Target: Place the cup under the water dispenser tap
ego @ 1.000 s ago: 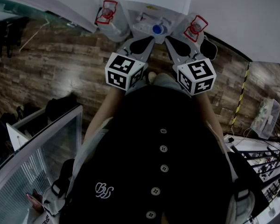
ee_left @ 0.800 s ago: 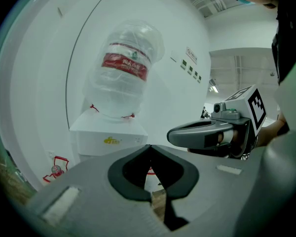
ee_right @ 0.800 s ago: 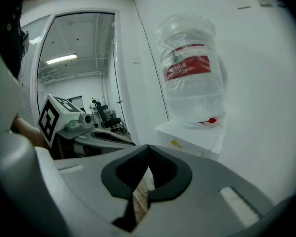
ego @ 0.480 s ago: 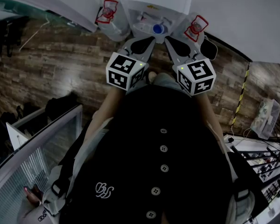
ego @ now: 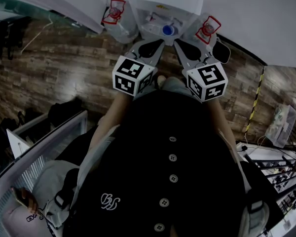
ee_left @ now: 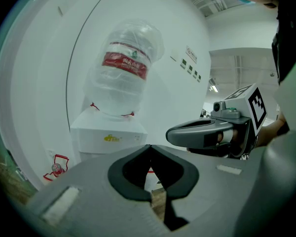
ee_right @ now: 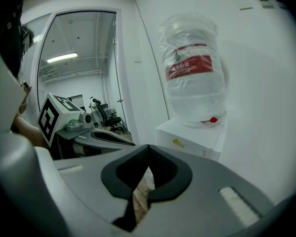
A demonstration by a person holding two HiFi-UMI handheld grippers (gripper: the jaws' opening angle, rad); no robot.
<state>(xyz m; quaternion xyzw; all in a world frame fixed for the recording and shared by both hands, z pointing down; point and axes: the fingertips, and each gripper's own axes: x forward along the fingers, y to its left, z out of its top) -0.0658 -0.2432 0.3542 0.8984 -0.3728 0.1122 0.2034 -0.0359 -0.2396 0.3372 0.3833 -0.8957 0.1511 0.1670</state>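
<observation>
A white water dispenser point(ego: 165, 4) stands against the wall ahead of me, with a blue round piece point(ego: 166, 30) on its front. An upturned clear bottle point(ee_left: 122, 68) with a red label sits on top of it. I see no cup in any view. My left gripper point(ego: 158, 43) and right gripper point(ego: 180, 43) hang side by side just in front of the dispenser, pointing slightly down. The left gripper point(ee_left: 149, 146) has its tips together with nothing between them. The right gripper point(ee_right: 148, 146) is likewise shut and empty. The dispenser point(ee_right: 192, 137) lies to its right.
Red-framed wall fixtures point(ego: 112, 11) point(ego: 207, 28) flank the dispenser. Wood-pattern floor point(ego: 64, 68) spreads left. A glass partition point(ego: 44, 167) and a seated person point(ego: 29, 206) are at lower left. A yellow-black striped post point(ego: 254, 102) and a cabled bench point(ego: 281, 172) stand right.
Both grippers stay where they were. The person at the lower left has leaned further into view.
</observation>
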